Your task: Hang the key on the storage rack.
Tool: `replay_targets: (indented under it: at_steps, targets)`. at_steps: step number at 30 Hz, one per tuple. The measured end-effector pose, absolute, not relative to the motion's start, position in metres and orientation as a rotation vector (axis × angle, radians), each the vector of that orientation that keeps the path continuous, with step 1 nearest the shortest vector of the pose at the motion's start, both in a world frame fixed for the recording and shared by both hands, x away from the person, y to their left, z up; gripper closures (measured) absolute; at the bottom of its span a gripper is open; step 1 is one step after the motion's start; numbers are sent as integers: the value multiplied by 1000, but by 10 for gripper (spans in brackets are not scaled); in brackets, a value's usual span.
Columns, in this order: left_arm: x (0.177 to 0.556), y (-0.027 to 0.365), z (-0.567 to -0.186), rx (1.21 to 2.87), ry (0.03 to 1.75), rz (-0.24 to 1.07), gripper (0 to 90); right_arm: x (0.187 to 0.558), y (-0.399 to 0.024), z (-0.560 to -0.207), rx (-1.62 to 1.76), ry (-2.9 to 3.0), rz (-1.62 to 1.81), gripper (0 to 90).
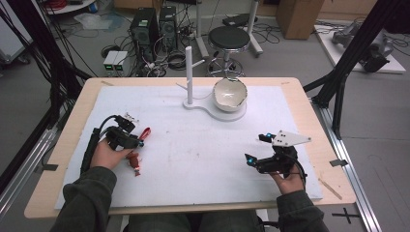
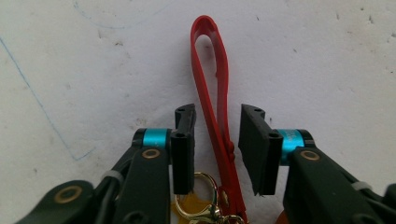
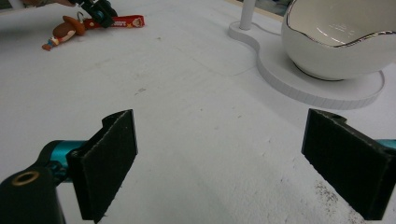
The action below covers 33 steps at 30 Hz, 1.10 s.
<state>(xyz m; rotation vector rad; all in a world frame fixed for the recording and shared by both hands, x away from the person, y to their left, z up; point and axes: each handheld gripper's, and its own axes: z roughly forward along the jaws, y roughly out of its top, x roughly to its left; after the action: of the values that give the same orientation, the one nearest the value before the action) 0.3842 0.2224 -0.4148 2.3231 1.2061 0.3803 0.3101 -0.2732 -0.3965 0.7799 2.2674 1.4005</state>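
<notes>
The left gripper (image 1: 138, 143) was held low in the left hand (image 1: 110, 153), its jaws partly closed with a gap kept between the pads. The right gripper (image 1: 257, 148) was held in the right hand (image 1: 286, 178), jaws spread wide.

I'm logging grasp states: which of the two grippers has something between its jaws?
The left gripper: the red strap lies between its jaws, not yet pinched. The right gripper stands wide open over bare mat.

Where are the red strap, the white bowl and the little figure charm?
red strap (image 2: 211, 70): left gripper view, its loop.
white bowl (image 3: 336, 51): right gripper view, outer wall.
figure charm (image 3: 63, 31): right gripper view, its body.
</notes>
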Motion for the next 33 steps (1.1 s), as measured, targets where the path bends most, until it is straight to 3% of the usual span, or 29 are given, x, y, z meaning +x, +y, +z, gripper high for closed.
replay_targets:
  at_steps: [20, 33]
  targets:
    - [385, 219, -418, 2344, 1210, 371, 848, 310, -274, -396, 781, 2259, 1404, 94]
    - [385, 218, -417, 2351, 1207, 389, 860, 310, -274, -396, 781, 2263, 1404, 94]
